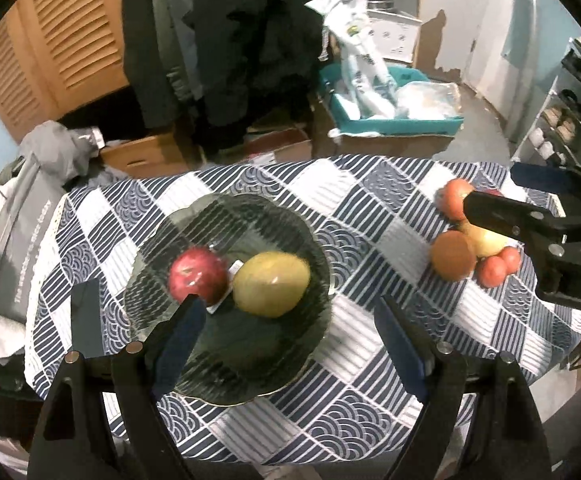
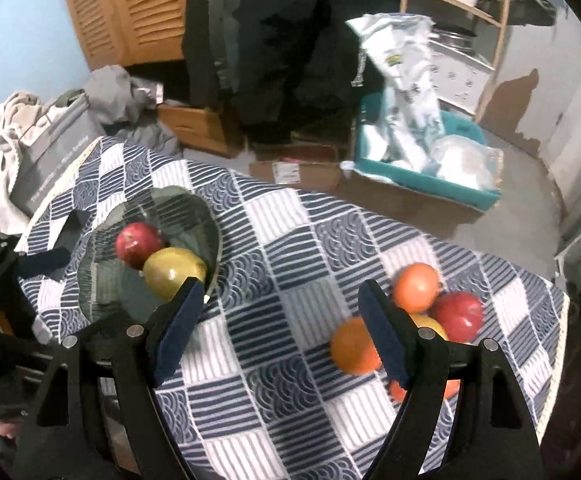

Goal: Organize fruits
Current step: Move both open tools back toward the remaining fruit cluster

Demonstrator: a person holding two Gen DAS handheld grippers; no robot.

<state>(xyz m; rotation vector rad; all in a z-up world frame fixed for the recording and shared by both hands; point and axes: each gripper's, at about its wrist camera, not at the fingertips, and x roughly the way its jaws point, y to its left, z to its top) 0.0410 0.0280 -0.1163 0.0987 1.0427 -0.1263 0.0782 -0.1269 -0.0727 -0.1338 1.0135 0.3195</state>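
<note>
Checkered blue-white tablecloth (image 1: 370, 216) covers the table, cluttered room behind. Dark glass bowl (image 1: 290, 216) holds a red apple (image 1: 196, 274) touching a yellow-green mango (image 1: 272, 284). Loose pile on the cloth to the right: an orange (image 2: 352, 346), a second orange fruit (image 2: 416, 286), another red apple (image 2: 460, 316), more partly hidden. My left gripper (image 1: 290, 340) hangs over the bowl, fingers apart, nothing between them. My right gripper (image 2: 280, 332) is spread wide too, empty, above bare cloth between bowl and pile.
</note>
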